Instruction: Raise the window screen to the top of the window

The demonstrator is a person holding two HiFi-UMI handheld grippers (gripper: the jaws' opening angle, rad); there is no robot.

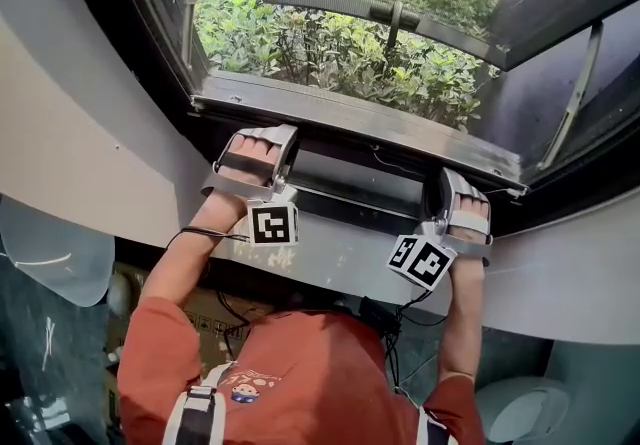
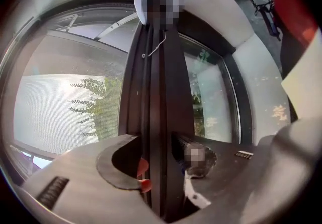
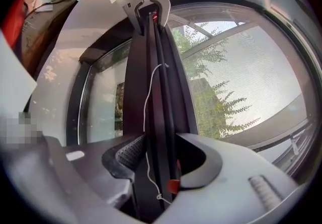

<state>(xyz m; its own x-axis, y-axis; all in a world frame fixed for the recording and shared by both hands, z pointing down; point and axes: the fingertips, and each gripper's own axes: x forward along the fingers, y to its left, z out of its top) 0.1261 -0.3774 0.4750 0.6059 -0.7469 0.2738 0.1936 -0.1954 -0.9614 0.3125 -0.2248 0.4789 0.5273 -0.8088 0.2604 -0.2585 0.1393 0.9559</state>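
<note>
Both spread wide, our left gripper [image 2: 166, 168] and right gripper [image 3: 160, 165] merely straddle the screen bar [image 1: 355, 181], low by the near sill [image 1: 330, 111]; we judge it could slip free or jam crooked if either lifts before clamping evenly.

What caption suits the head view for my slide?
Left tongs and right tongs, both open, straddle the dark screen bar at the window.

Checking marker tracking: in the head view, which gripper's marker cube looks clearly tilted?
The right cube, rotated cornerwise; the left cube sits nearly square.
</note>
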